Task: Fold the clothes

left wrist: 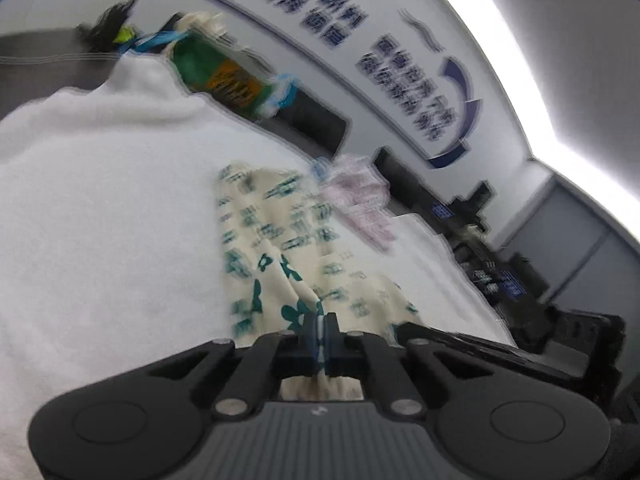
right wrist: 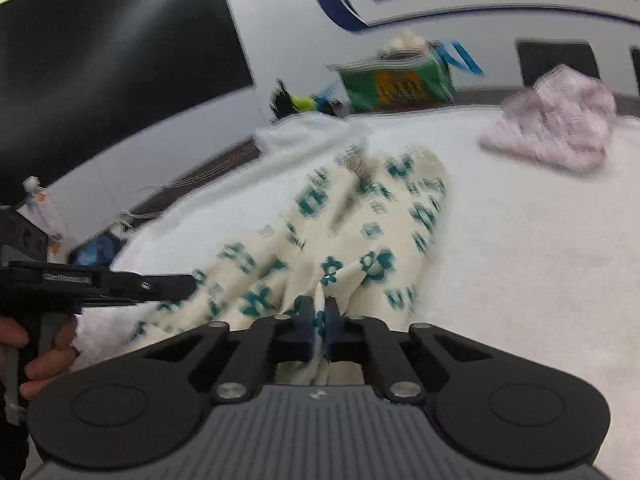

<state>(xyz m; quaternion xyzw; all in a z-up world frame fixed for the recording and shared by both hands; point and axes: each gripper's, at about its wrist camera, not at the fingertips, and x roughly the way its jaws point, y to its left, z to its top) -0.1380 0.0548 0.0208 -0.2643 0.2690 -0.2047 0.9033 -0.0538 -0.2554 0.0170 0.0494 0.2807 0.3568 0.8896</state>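
In the right wrist view, the floral garment lay on the white surface, stretching from six o'clock toward twelve. The pink cloth sat at two o'clock, apart from it. The green bag stood behind at twelve o'clock, against the wall. A dark screen hung at ten o'clock.

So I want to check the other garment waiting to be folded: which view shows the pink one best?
The right wrist view: the pink garment lies crumpled and whole on the white surface, though motion-blurred. The left wrist view shows it smaller, more smeared, beyond the floral garment.
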